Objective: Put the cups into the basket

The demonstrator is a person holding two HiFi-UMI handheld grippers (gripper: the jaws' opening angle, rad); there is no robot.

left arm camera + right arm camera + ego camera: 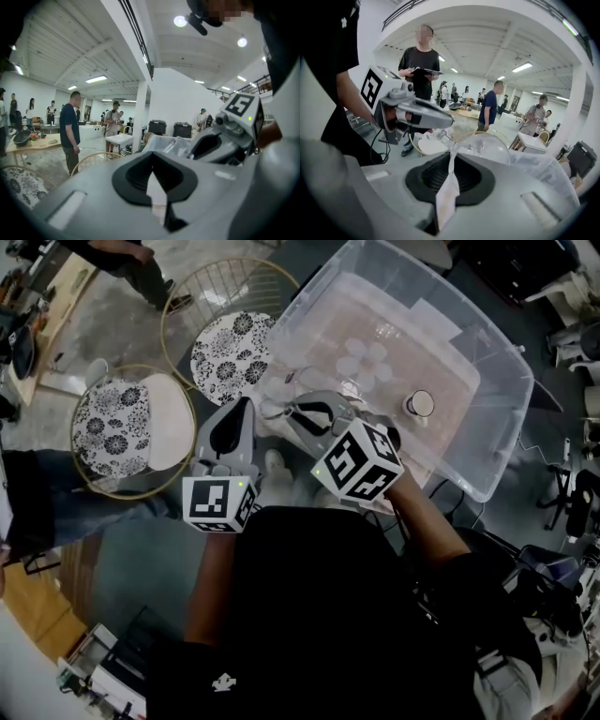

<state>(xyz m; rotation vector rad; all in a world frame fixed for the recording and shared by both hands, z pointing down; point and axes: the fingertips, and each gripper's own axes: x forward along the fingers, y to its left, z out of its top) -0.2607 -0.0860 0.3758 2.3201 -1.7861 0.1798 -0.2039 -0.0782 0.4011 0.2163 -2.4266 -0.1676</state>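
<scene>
Concrete workshop floor (141,343), people (70,131) standing far off; a clear tub (497,442) holds cups (419,404); two wire baskets (187,292) stand just left of it; the right gripper (451,157) pinches a clear cup (487,146) by the tub's near left corner; the left gripper (152,171), clenched empty, sits alongside.

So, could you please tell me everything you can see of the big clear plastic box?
The box is large and rectangular with rounded corners. It is made of see-through plastic, with a thick rim and no lid. It stands upright beside two round wire baskets. Inside are several clear cups, hard to count, and one cup with a dark rim. The right tool, shut on a clear cup, is at the box's near left corner; I cannot tell if it touches the box.
</scene>
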